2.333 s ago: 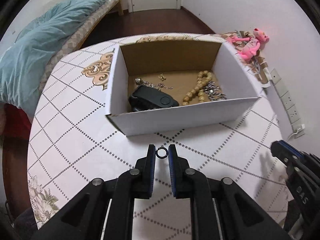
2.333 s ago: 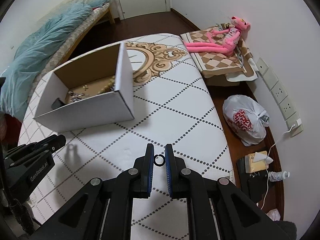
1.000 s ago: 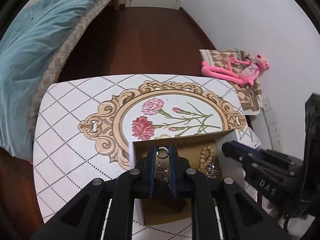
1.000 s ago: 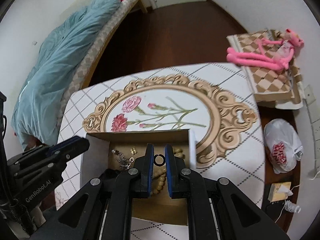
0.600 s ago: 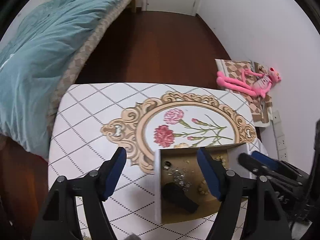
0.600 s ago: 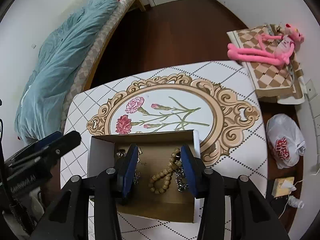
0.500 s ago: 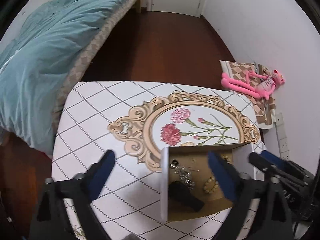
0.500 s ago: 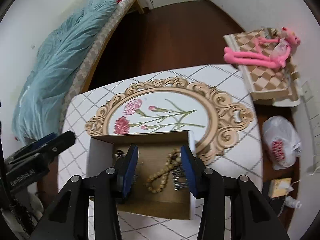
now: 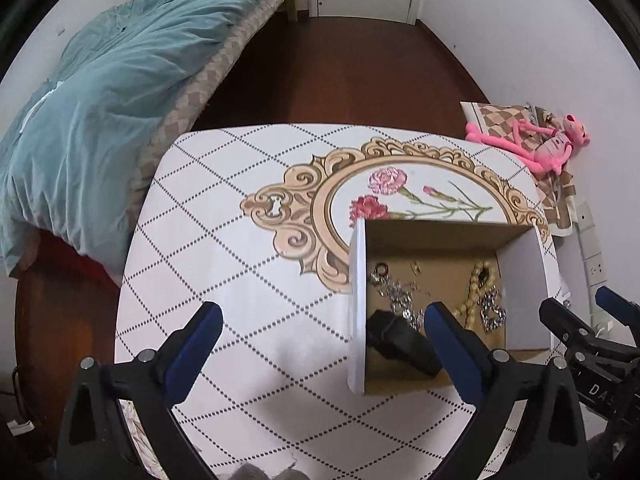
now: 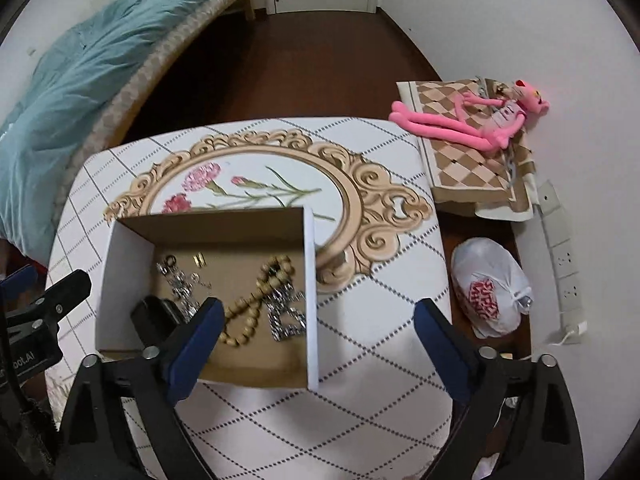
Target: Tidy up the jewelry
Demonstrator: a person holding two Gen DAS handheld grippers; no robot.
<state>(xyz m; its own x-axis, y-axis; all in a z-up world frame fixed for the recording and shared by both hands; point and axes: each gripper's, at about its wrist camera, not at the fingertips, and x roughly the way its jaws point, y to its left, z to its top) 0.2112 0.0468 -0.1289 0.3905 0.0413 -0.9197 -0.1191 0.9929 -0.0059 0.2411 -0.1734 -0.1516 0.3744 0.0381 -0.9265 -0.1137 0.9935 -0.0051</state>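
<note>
We hold the left tool (image 9: 320, 322) and right tool (image 10: 316, 318) high above the surface (image 9: 240, 280), both tilted downward. Each is spread wide and grips nothing, flanking the box (image 10: 310, 300) of jewelry.

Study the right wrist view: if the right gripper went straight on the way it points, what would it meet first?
Probably the patterned tabletop just right of the cardboard box. The open right gripper straddles the box's right wall, so that wall could come first; depth is unclear.
</note>
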